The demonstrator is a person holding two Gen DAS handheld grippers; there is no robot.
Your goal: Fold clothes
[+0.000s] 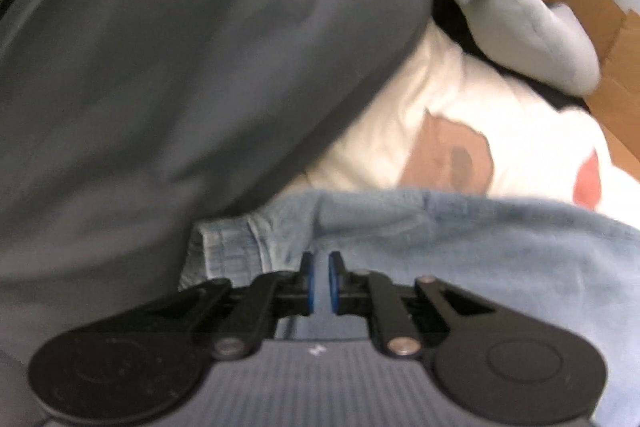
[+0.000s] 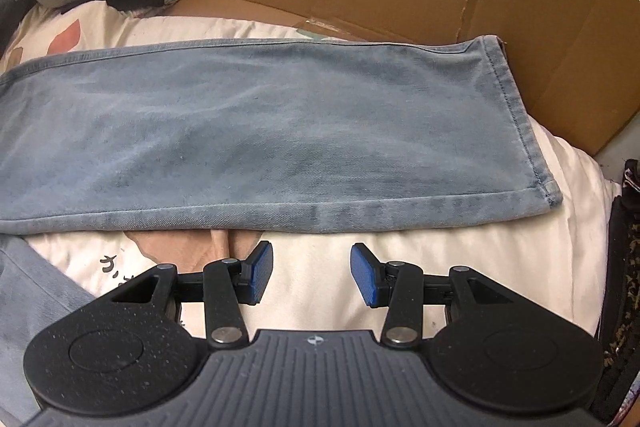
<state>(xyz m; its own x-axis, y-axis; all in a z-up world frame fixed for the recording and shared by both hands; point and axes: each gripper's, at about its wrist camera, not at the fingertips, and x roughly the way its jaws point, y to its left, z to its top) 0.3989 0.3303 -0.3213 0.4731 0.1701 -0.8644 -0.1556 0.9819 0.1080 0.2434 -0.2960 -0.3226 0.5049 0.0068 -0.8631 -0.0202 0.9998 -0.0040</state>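
Blocking L view: grey garment (image 1: 160, 67), over jeans (image 1: 460, 227).

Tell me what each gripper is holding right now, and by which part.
The left gripper is shut on the jeans near a bunched seamed edge. The right gripper is open, holding nothing.

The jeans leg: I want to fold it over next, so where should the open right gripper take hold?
Grip the hem corner of the jeans leg, coming from the near side where the right gripper sits. That edge lies flat on the bedding, unobstructed.
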